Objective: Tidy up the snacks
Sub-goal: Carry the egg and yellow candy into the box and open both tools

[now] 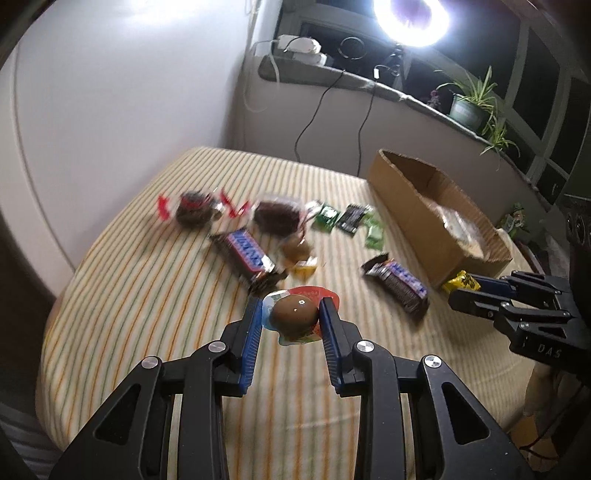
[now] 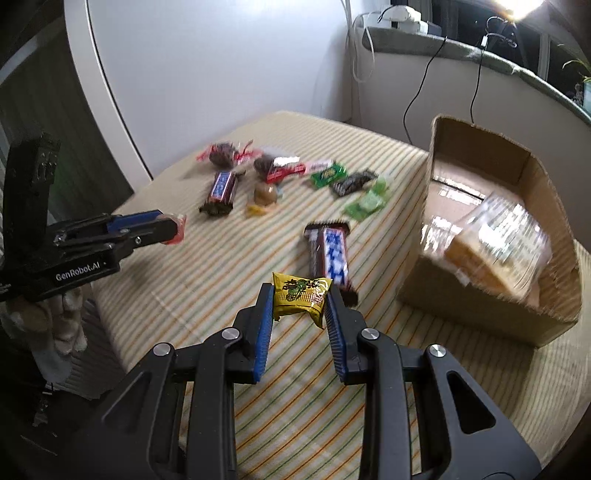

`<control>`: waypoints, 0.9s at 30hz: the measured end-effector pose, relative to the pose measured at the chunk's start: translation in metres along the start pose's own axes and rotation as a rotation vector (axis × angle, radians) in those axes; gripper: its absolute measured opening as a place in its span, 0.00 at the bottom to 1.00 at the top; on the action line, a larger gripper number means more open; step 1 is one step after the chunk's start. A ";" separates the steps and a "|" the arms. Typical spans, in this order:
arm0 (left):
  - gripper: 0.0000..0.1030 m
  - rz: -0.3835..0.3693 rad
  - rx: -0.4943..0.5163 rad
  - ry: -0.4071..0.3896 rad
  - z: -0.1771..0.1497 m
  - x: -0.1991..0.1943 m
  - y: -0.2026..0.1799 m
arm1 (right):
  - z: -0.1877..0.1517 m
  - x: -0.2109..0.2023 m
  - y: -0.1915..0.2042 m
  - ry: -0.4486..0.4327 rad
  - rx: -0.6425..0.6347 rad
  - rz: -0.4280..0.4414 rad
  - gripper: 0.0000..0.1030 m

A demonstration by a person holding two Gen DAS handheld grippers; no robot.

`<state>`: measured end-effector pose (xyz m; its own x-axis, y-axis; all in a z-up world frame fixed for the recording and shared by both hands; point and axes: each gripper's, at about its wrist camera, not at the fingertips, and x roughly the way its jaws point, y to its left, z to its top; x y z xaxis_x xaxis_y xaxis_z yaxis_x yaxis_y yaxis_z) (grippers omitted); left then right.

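My left gripper (image 1: 291, 306) is shut on a brown egg-shaped snack (image 1: 294, 316) in a clear pack with red and blue edges, held above the striped cloth (image 1: 147, 295). My right gripper (image 2: 301, 295) is shut on a small yellow packet (image 2: 300, 298), also lifted off the cloth. The right gripper (image 1: 458, 291) with its yellow packet (image 1: 461, 282) shows near the cardboard box (image 1: 402, 192). In the right wrist view the left gripper (image 2: 173, 226) is at the left. Two chocolate bars (image 2: 221, 188) (image 2: 332, 254), green packets (image 2: 327, 175) and dark wrapped snacks (image 2: 223, 153) lie loose.
The open cardboard box (image 2: 417, 236) at the right holds a clear bag of bread (image 2: 495, 243). Behind the table a sill (image 1: 369, 83) carries cables, a ring light (image 1: 412, 18) and potted plants (image 1: 471, 105). A gloved hand (image 2: 62, 325) holds the left gripper.
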<state>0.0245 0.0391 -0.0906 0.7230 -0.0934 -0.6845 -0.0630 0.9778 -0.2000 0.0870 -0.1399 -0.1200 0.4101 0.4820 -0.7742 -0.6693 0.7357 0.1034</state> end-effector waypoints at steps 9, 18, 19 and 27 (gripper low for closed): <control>0.29 -0.072 0.069 -0.028 0.036 0.019 -0.035 | 0.027 -0.019 -0.036 -0.070 0.021 -0.047 0.28; 0.29 -0.139 0.131 -0.032 0.070 0.049 -0.077 | 0.050 -0.026 -0.086 -0.105 0.061 -0.098 0.28; 0.29 -0.145 0.137 -0.031 0.074 0.053 -0.083 | 0.053 -0.026 -0.093 -0.107 0.065 -0.101 0.28; 0.29 -0.192 0.182 -0.012 0.099 0.085 -0.116 | 0.071 -0.016 -0.141 -0.099 0.107 -0.128 0.28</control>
<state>0.1611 -0.0640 -0.0561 0.7178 -0.2789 -0.6379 0.2001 0.9603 -0.1947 0.2184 -0.2174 -0.0782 0.5504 0.4221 -0.7204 -0.5403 0.8378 0.0781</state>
